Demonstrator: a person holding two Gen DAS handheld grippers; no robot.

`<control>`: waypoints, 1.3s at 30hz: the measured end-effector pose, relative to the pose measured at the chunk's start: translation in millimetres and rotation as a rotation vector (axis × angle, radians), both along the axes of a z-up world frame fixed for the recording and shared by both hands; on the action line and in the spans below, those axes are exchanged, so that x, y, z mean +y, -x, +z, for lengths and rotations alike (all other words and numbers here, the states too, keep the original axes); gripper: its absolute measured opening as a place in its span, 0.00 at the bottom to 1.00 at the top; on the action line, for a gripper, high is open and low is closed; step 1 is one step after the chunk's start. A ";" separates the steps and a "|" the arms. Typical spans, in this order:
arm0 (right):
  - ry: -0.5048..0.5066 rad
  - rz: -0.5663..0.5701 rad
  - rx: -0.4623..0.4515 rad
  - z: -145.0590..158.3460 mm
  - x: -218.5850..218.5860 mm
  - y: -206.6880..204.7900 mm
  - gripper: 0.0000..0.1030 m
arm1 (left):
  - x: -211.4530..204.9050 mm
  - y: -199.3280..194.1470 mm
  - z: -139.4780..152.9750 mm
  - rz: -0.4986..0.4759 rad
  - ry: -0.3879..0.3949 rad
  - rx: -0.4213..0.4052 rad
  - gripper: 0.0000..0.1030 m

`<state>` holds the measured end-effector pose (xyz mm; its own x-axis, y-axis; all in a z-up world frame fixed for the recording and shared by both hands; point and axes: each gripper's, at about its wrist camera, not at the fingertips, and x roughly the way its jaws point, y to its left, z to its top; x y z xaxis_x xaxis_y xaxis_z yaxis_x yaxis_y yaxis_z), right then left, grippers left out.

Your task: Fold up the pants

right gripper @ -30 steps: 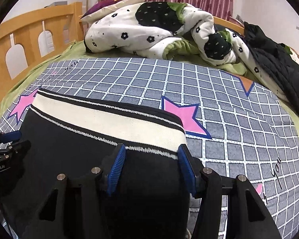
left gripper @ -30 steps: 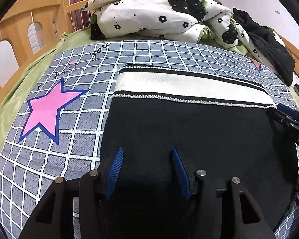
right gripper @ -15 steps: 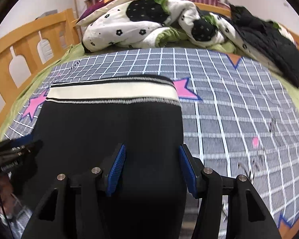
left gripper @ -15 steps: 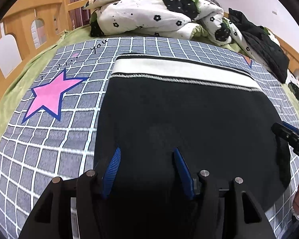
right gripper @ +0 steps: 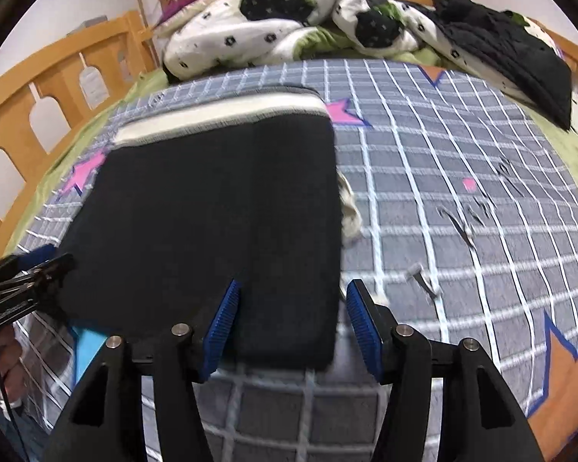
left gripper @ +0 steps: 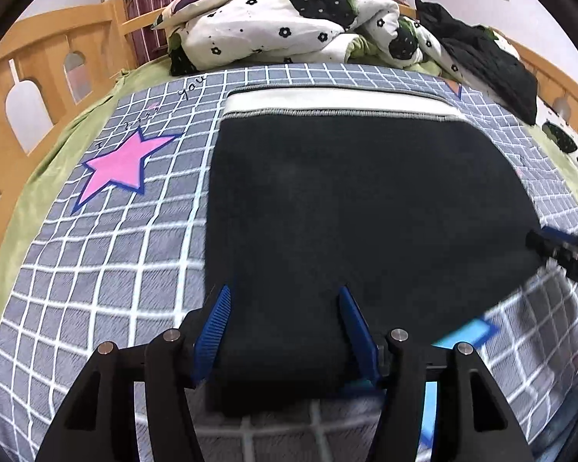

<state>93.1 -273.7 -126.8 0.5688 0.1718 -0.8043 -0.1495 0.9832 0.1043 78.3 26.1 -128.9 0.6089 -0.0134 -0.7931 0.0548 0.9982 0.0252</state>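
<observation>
A grid-patterned bedspread (left gripper: 96, 288) with pink stars covered the bed, and a rumpled flowered quilt (left gripper: 289, 27) was heaped at its far end. On the bedspread lay the black pants (left gripper: 358, 208), folded into a compact rectangle, the white waistband (left gripper: 339, 106) at the edge nearest the quilt. Both grippers stood at the pants' opposite, near edge. The left gripper (left gripper: 285, 327), its jaws having just been opening, stood parted with the fabric between the blue pads but not pinched. The right gripper (right gripper: 289, 327) straddled the pants' near right corner, jaws likewise apart, neither pad pressing on the cloth. A small pale tab (right gripper: 348, 204) poked out at the pants' right side. The step in hand appeared to be release after a fold; both grippers seemed to be clearing the near edge. The next move would probably call for regripping that edge for a further fold, or smoothing the stack.
</observation>
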 end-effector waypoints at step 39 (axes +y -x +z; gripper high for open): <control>0.118 0.020 -0.112 57.7 41.8 48.6 0.60 | -12.0 56.9 64.4 -0.007 0.030 -0.095 0.58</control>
